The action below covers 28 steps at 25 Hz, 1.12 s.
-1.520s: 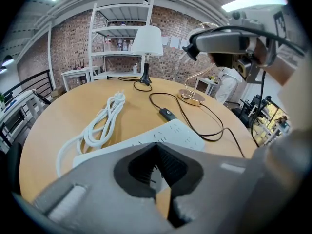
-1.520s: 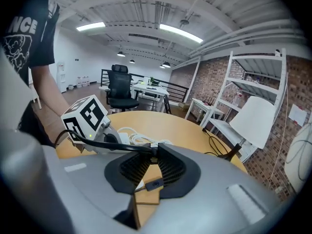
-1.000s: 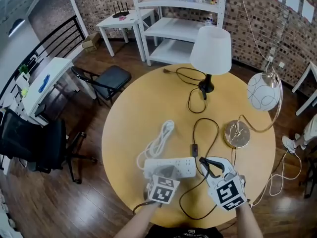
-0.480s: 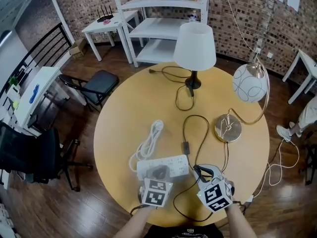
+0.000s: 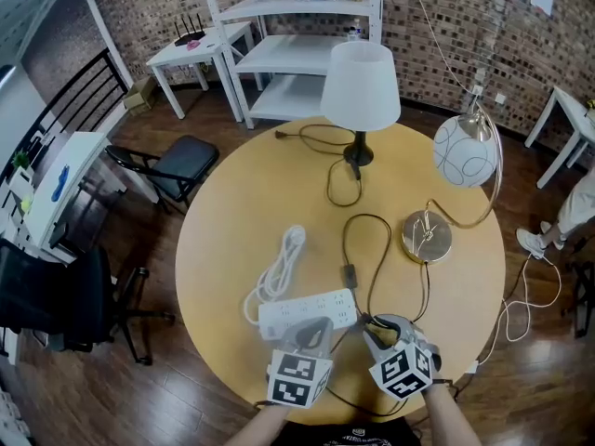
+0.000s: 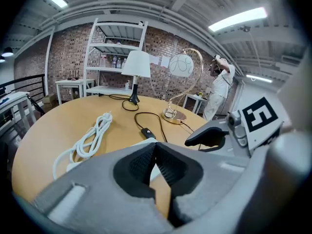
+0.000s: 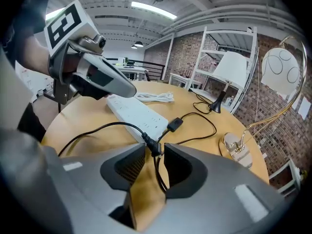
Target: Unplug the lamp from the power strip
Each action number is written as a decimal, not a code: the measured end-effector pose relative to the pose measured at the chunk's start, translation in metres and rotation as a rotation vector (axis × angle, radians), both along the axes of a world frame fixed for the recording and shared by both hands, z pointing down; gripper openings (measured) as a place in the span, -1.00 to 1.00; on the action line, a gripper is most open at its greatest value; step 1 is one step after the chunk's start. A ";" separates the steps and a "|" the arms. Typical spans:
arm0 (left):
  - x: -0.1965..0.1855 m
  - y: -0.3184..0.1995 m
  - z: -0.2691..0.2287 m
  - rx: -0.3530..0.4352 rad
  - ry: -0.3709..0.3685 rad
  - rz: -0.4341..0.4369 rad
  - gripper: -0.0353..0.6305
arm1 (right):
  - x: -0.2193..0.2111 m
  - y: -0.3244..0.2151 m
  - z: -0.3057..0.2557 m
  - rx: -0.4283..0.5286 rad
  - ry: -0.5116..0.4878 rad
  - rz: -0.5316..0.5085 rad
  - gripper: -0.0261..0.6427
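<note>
The white power strip [image 5: 307,310] [image 7: 134,112] lies near the table's front edge. My left gripper [image 5: 311,327] [image 6: 155,144] is shut with nothing between its pads, its tips down at the strip's near side. My right gripper [image 5: 376,326] [image 7: 155,147] is at the strip's right end and its jaws are opening. The lamp's black plug [image 7: 150,141] lies between their tips, just off the end of the strip, and neither pad presses on it. Its black cord, with an inline switch [image 5: 349,273] [image 7: 175,124], loops across the table toward the gold lamp base [image 5: 428,237].
A coiled white cord [image 5: 277,269] lies left of the strip. A white-shaded lamp [image 5: 361,84] stands at the table's [image 5: 232,212] far side, a globe lamp [image 5: 465,159] to the right. Shelving [image 5: 307,49], chairs and side tables ring the table. A person [image 6: 222,89] stands beyond.
My right gripper's jaws have spread apart round the black plug, which now lies loose between them. The left gripper has stayed at the strip.
</note>
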<state>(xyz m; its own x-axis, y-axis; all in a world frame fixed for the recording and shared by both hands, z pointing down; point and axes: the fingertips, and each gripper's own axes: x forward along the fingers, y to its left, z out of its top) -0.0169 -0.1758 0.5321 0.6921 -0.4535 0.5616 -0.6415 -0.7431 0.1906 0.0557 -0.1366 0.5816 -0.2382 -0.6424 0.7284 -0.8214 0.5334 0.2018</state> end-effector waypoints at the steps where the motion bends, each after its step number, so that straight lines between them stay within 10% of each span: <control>1: 0.002 0.001 -0.002 0.003 0.006 0.009 -0.88 | 0.001 0.001 -0.001 0.002 -0.001 0.006 -0.55; 14: 0.010 0.035 -0.028 0.047 0.110 0.010 -0.88 | -0.021 0.014 -0.063 0.143 -0.169 0.101 -0.79; 28: 0.000 0.087 -0.061 0.134 0.116 -0.223 -0.88 | -0.038 0.060 -0.115 0.217 -0.369 -0.002 -0.92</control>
<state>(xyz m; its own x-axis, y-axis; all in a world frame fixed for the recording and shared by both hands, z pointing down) -0.0165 -0.0885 0.4715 0.6233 -0.6664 0.4092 -0.7714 -0.6099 0.1818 0.0175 -0.0768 0.4666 -0.4589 -0.7709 0.4418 -0.8587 0.5125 0.0022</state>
